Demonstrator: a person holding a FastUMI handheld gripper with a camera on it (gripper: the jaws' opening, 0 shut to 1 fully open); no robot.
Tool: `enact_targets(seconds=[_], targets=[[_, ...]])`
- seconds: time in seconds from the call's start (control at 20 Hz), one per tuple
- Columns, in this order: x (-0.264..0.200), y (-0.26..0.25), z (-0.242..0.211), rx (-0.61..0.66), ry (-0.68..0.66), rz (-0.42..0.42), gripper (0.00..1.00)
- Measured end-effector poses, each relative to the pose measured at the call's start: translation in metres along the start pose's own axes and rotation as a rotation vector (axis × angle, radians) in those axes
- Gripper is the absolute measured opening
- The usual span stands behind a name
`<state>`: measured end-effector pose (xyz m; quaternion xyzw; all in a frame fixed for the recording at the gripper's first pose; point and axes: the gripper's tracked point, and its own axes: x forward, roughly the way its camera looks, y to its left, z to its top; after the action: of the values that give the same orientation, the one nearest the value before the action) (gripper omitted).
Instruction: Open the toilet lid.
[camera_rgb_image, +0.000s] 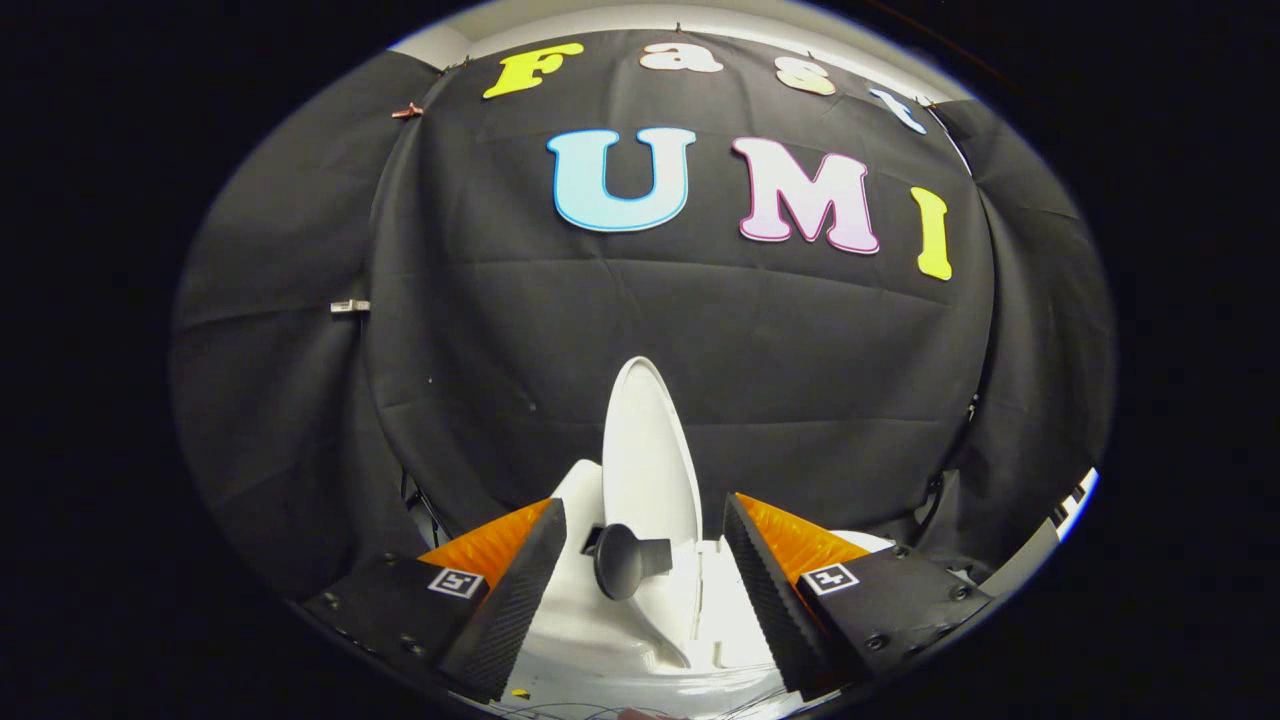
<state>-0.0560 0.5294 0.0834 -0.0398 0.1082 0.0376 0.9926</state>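
Toilet lid (645, 450) upright, just beyond your tool (640, 590) | dark handle (625, 560) between fingers | tool spread wide, gripping nothing

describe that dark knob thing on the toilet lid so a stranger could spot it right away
Start at the white toilet against the black cloth wall, then its raised white lid, standing upright. Low on the lid sits a dark grey round handle, between the open hand-held gripper's fingers, touching neither. It is the one dark piece on white.
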Motion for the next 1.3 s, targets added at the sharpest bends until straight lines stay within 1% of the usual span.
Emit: enact_targets(seconds=[0.3,0.4,0.6,0.7,0.9,1.05,1.2,1.3], targets=[[-0.023,-0.009,0.017,0.021,-0.038,0.065,0.99],[-0.027,-0.02,0.02,0.005,-0.055,0.076,0.99],[-0.034,-0.047,0.023,0.036,-0.058,0.099,0.99],[-0.036,-0.066,0.027,0.031,-0.063,0.103,0.99],[-0.041,-0.114,0.031,0.047,-0.091,0.109,0.99],[-0.034,-0.164,0.029,0.032,-0.116,0.09,0.99],[-0.019,-0.222,0.017,0.018,-0.129,0.05,0.99],[-0.007,-0.264,0.002,-0.008,-0.119,0.006,0.99]])
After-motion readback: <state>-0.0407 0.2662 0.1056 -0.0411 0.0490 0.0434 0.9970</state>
